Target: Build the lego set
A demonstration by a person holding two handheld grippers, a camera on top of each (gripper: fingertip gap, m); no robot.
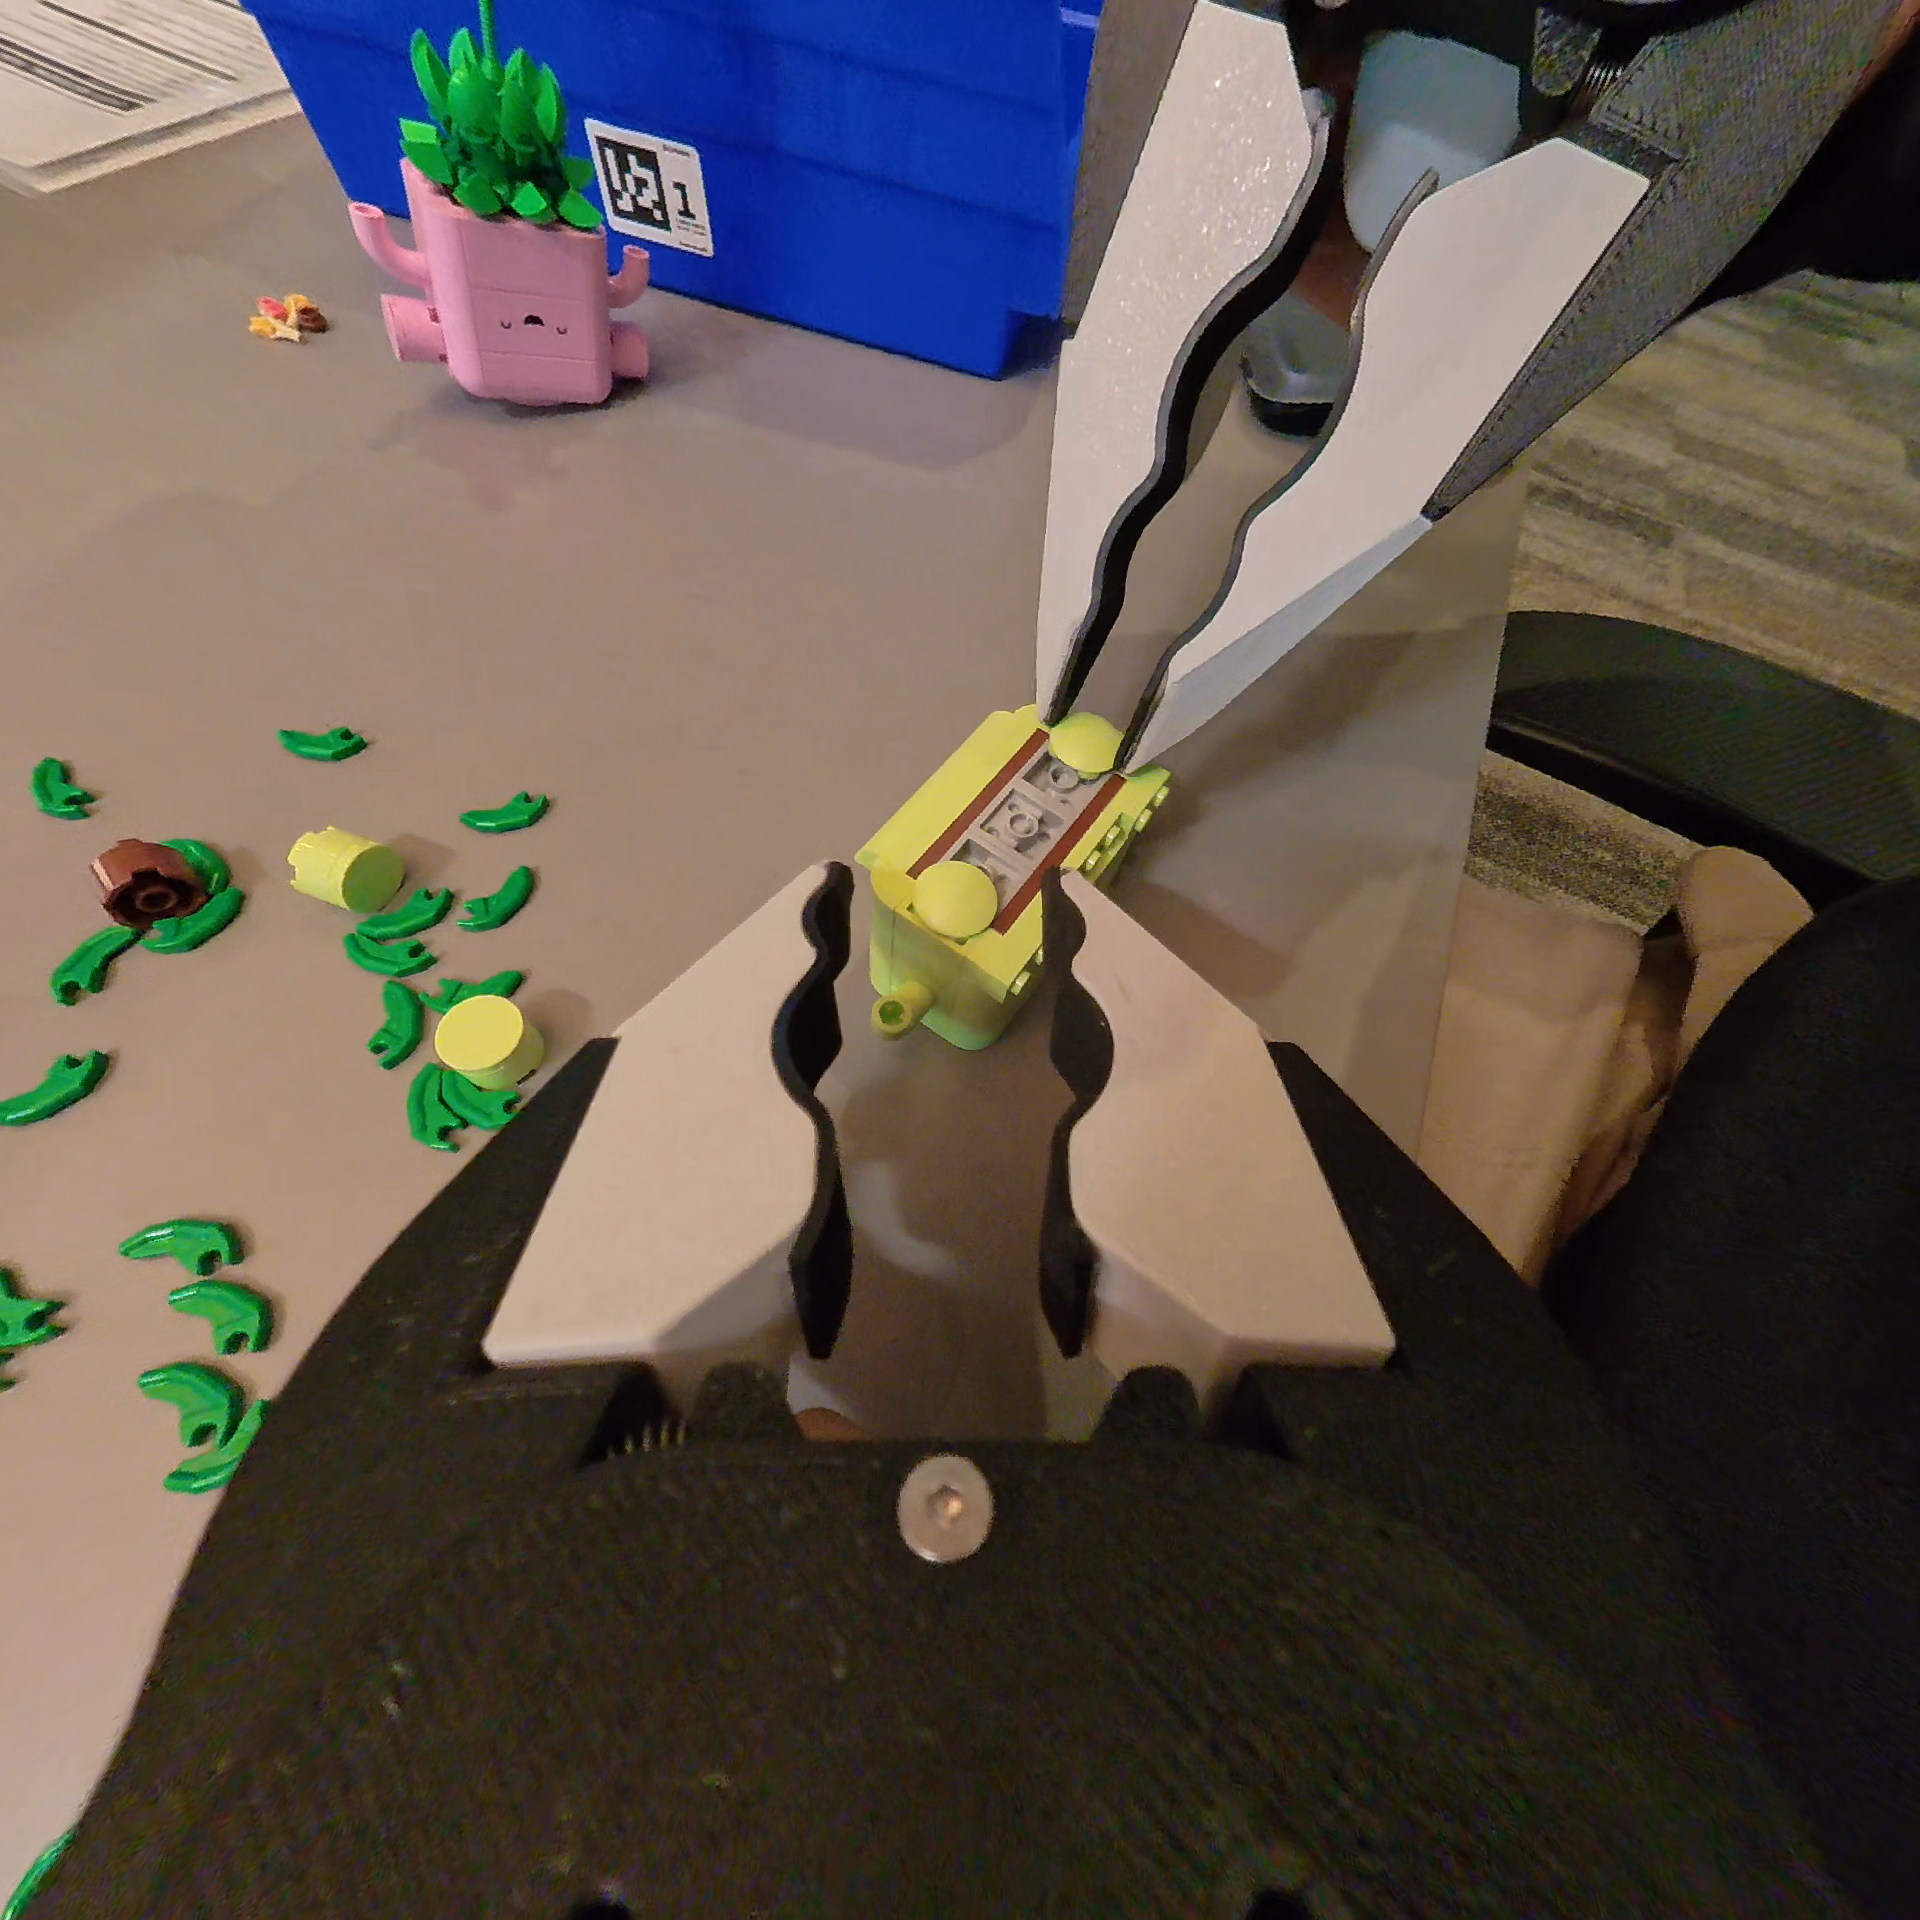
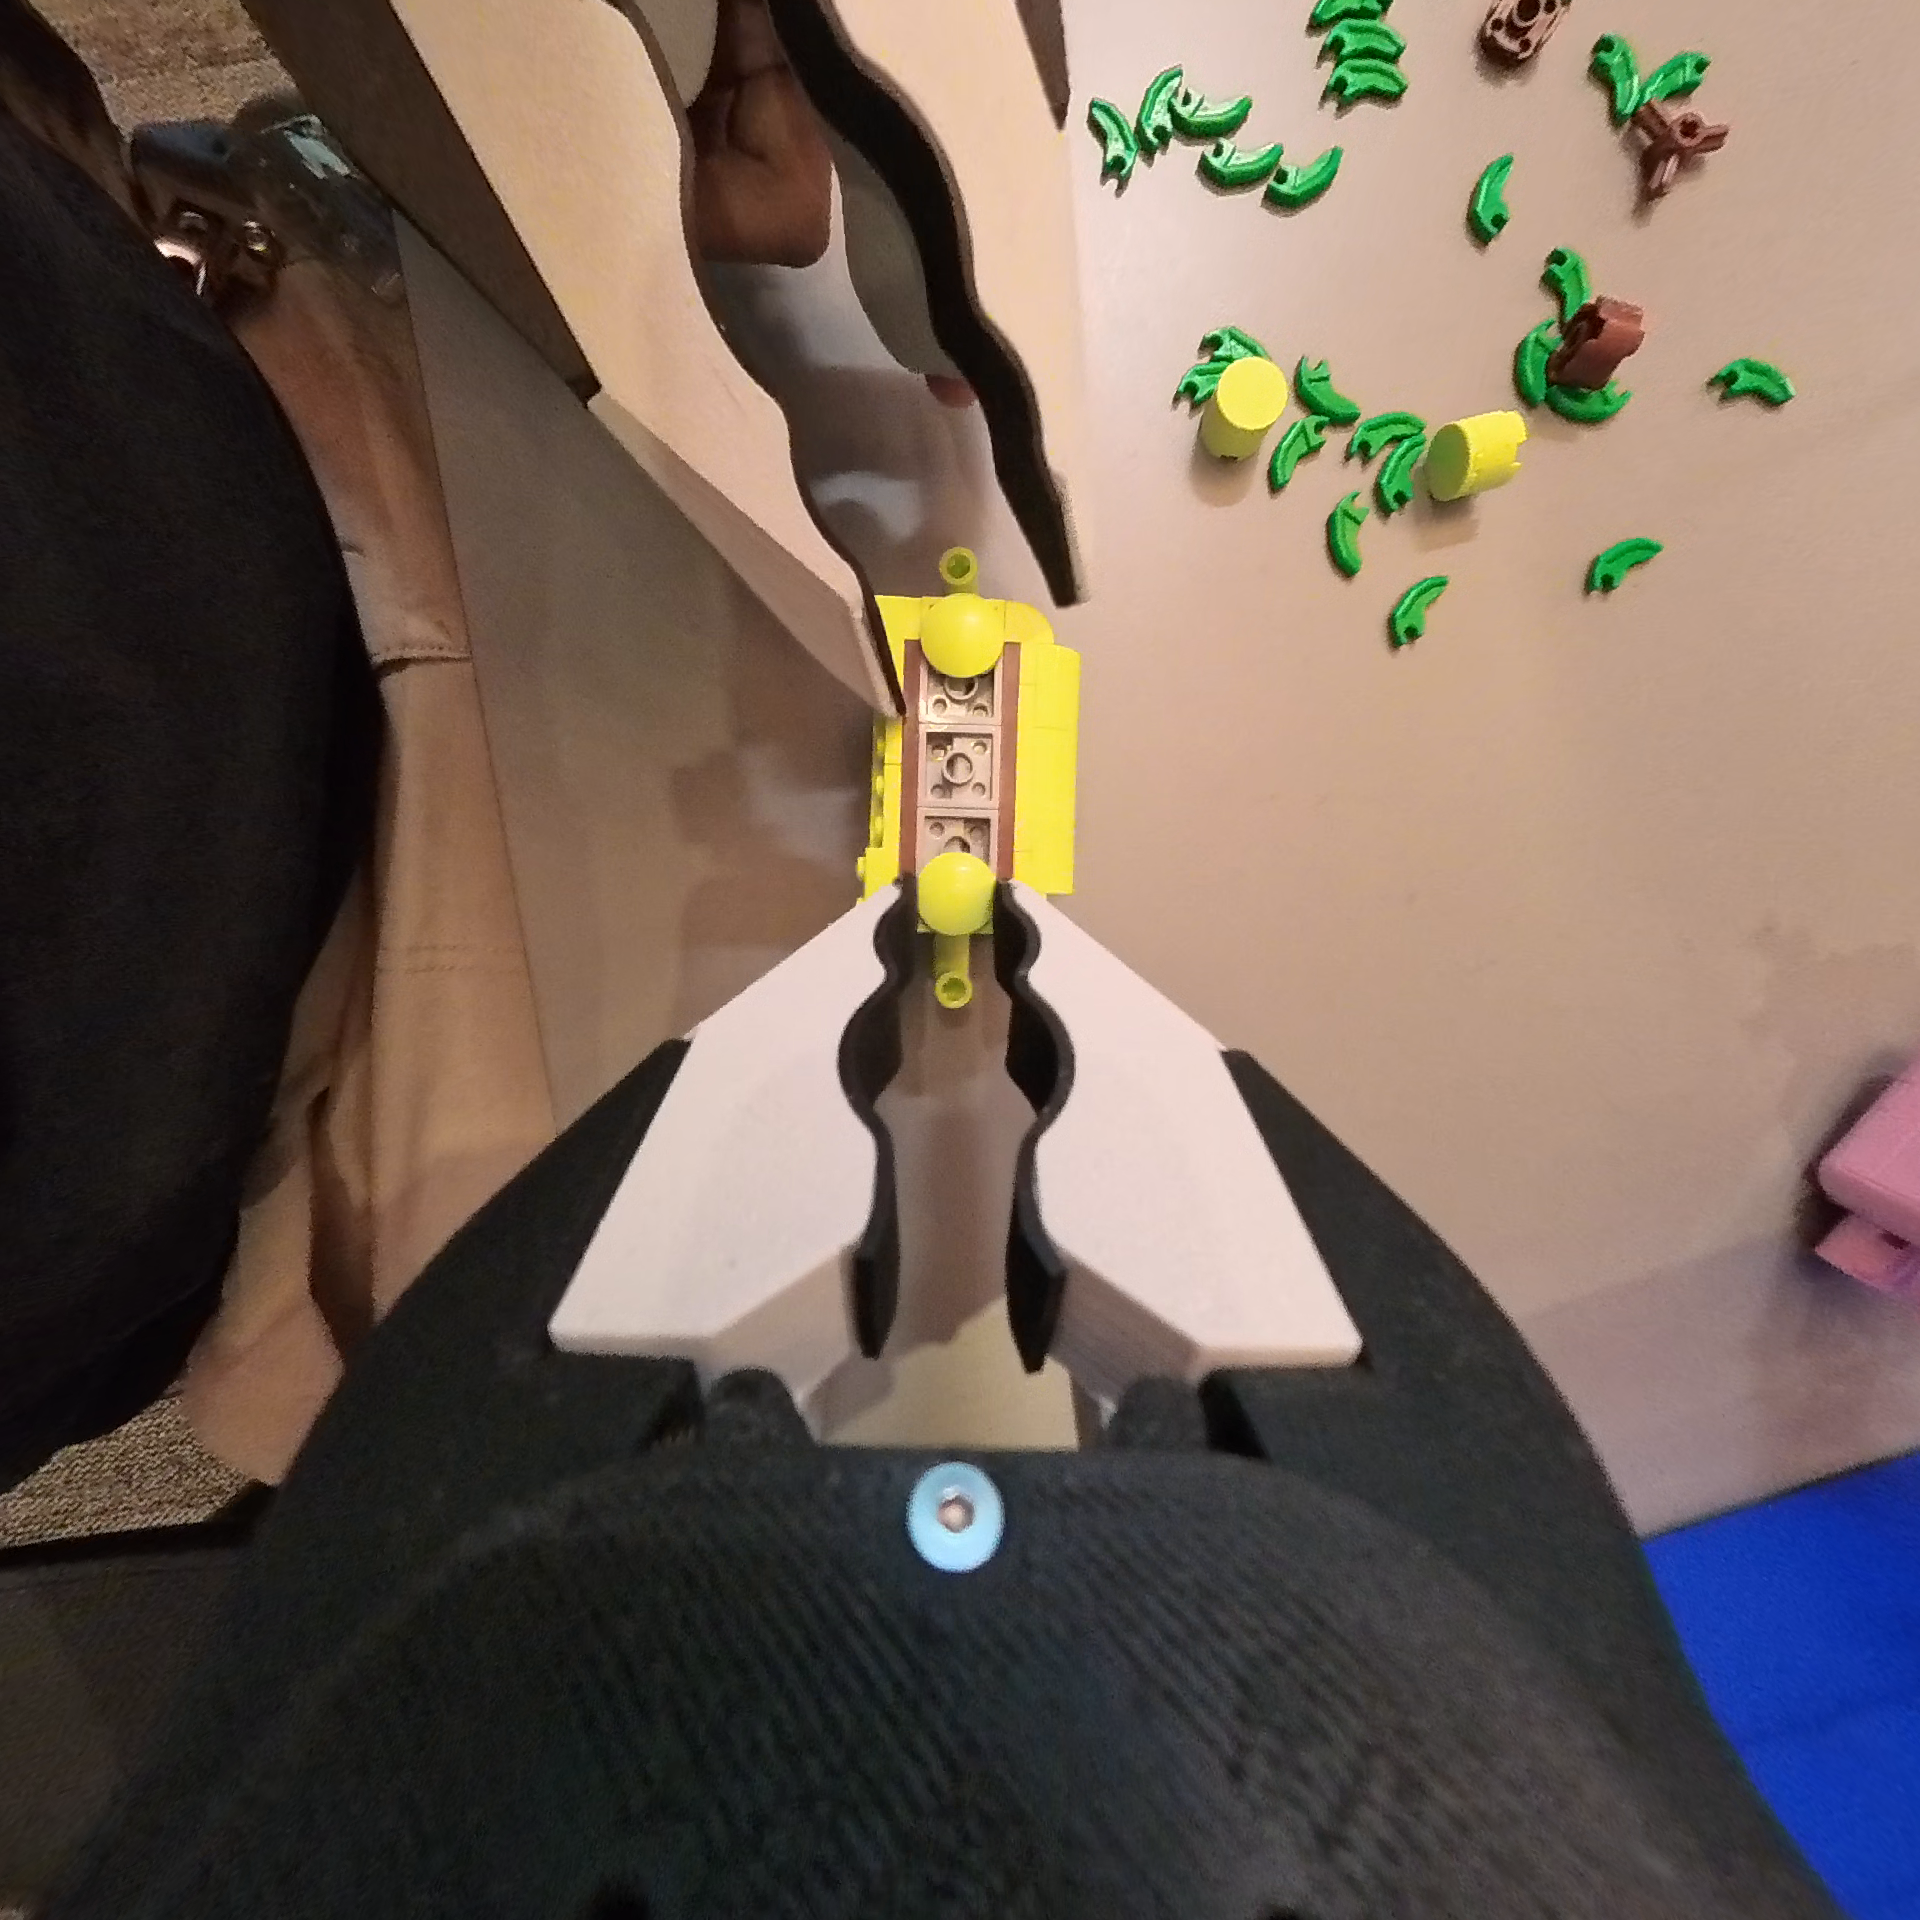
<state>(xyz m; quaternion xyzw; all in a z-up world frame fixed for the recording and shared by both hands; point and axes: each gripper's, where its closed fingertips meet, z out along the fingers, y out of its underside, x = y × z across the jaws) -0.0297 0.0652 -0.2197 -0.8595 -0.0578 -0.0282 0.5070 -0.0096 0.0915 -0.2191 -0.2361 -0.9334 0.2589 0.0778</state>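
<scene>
The right gripper (image 2: 948, 904) is closed on 1 lime dome (image 2: 954, 889) at the near end of the lime-green build (image 2: 1044, 748). The left gripper (image 1: 945, 883) straddles the opposite end, tips flanking the build; whether it clamps cannot be told. The build lies on the grey table (image 1: 623, 623) near its right edge. Its long axis runs directly between the 2 grippers. Loose green leaves (image 1: 405, 920) and 2 lime cylinders (image 1: 348, 868) lie well apart to the left, nearer the left gripper.
</scene>
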